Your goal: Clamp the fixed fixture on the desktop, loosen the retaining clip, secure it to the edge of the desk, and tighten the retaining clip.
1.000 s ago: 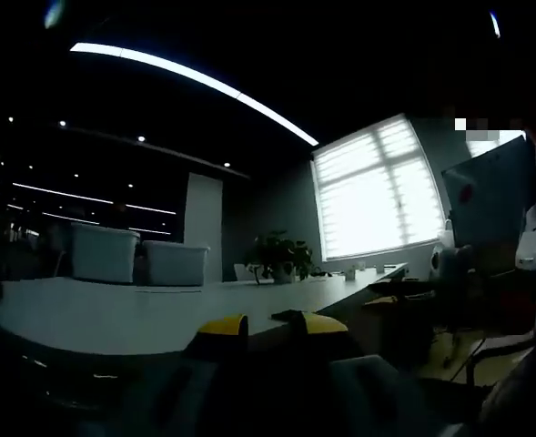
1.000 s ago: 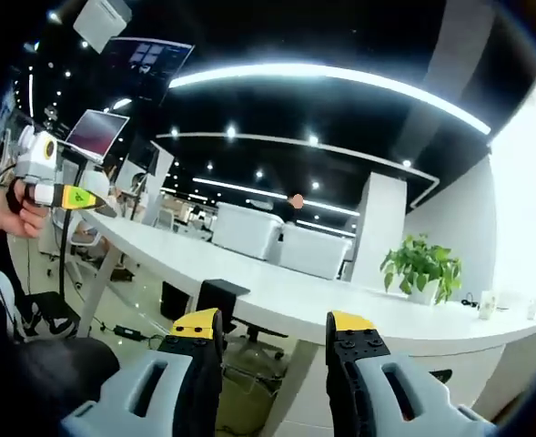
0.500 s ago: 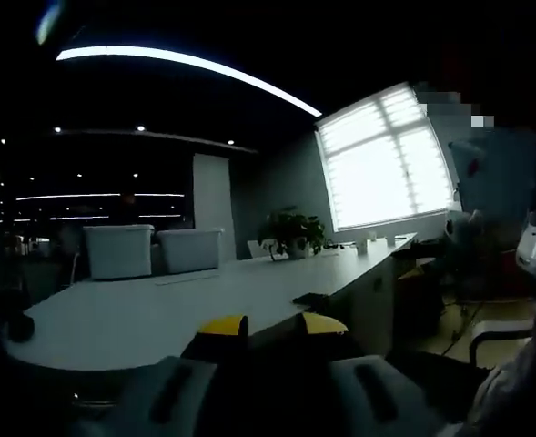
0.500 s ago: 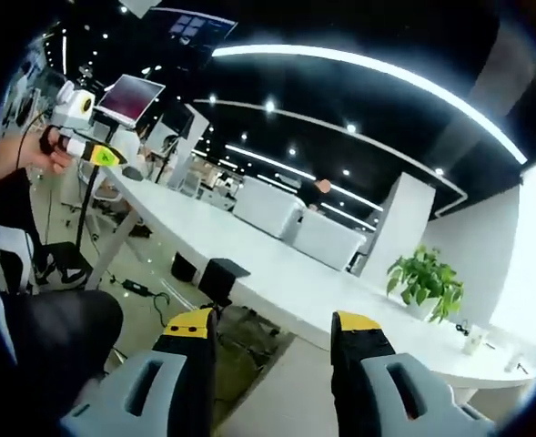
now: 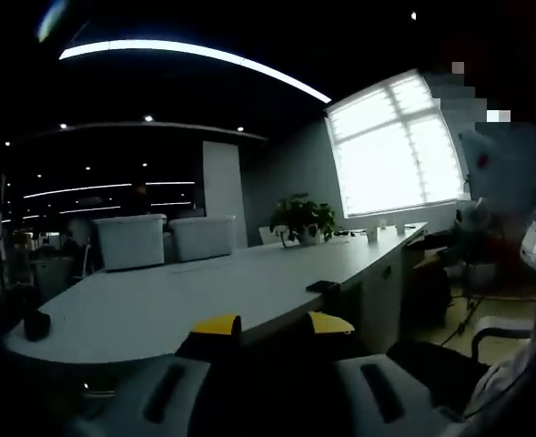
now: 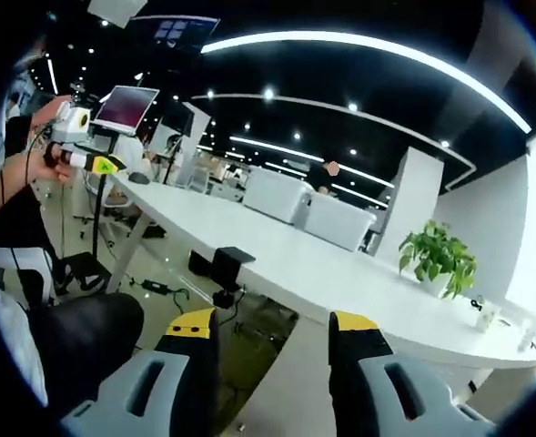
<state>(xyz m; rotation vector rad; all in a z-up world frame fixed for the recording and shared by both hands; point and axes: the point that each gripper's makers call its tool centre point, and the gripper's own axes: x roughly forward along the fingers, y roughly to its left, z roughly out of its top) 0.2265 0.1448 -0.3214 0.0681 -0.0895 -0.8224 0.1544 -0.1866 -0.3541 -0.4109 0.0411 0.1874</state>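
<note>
Right gripper view, right tongs (image 6: 272, 330) open, fixture (image 6: 231, 264) clamped on desk edge (image 6: 277, 289), left tongs (image 5: 273, 324) open

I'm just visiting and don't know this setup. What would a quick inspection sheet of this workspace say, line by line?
Surface: long white desk, mostly bare, curved near edge.
Job's things: black fixture clamped at the desk edge in the right gripper view; a small dark clamp-like piece at the edge in the left gripper view, likely the same thing.
Clutter: potted plant, two white bins, small cups, a small dark object at the desk's far end.
Grippers: left claw open, empty; right claw open, empty; the other gripper shows held in a hand.
Cables: dark cords on the floor under the desk.
Surroundings: bright window, ceiling light strips, a monitor on a stand.
</note>
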